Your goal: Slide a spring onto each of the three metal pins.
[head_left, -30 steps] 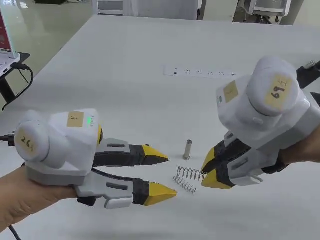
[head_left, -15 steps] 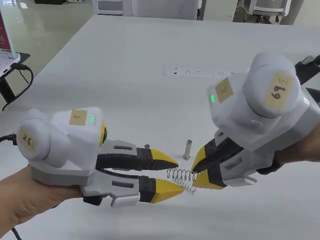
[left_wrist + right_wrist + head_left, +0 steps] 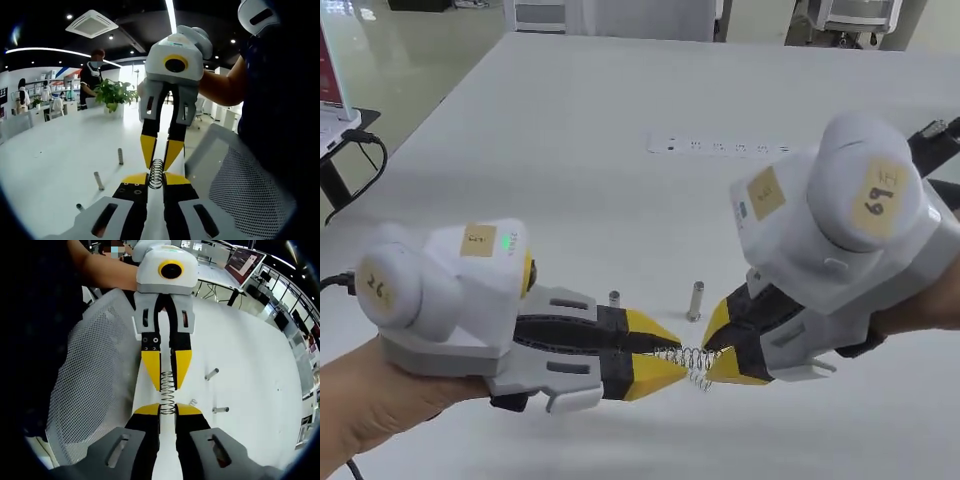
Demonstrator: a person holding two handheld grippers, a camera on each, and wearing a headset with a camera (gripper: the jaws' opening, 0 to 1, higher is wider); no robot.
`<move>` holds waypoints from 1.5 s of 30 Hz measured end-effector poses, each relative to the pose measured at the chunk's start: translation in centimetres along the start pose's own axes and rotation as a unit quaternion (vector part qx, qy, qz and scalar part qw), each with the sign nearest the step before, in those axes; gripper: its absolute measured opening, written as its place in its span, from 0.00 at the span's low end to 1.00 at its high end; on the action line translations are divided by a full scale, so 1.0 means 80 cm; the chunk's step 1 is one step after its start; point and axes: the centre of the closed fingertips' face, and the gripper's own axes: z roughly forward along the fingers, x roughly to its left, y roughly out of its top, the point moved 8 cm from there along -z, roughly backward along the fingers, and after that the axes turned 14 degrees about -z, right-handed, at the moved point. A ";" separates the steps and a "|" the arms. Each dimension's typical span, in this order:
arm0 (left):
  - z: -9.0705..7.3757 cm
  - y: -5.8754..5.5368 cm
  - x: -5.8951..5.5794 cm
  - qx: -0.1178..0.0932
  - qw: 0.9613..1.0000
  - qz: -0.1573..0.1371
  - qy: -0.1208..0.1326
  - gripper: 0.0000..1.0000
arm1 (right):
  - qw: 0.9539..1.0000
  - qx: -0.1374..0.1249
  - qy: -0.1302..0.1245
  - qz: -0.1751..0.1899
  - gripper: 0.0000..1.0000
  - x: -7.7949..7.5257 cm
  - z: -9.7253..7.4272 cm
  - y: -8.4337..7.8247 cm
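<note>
Head view: the spring (image 3: 691, 354) — thin, silvery, open coils — spanned the gap between the tips, left gripper (image 3: 672, 358) pinching one end, right gripper (image 3: 718, 350) the other, near two upright pins (image 3: 695, 300). Left gripper view: coils showed nearly end-on. Right gripper view: it ran straight, tip to tip.

The left gripper (image 3: 665, 358) had a rounded white and grey shell with a tan sticker (image 3: 375, 288) marked 26. A smaller sticker sat on top beside a green light (image 3: 504, 241), and a black cable (image 3: 335, 283) ran from its back. The right gripper (image 3: 718, 348) had the same shell, its label (image 3: 880, 195) reading 69. Both carried grey slotted mounts and black jaws with small screws (image 3: 150, 339) and yellow wedge tips. The person wore a dark top (image 3: 272, 100).
</note>
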 end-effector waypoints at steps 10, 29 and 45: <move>-0.001 0.001 -0.003 -0.003 1.000 -0.001 -0.010 0.02 | 1.000 -0.009 -0.003 0.003 0.09 0.003 -0.004 0.000; -0.003 0.016 -0.012 -0.024 0.999 0.002 -0.022 0.02 | 0.999 -0.027 0.003 0.018 0.09 0.005 0.003 -0.006; 0.003 0.007 -0.009 -0.002 1.000 0.014 -0.015 0.03 | 0.998 -0.041 0.002 0.044 0.08 0.002 -0.018 0.010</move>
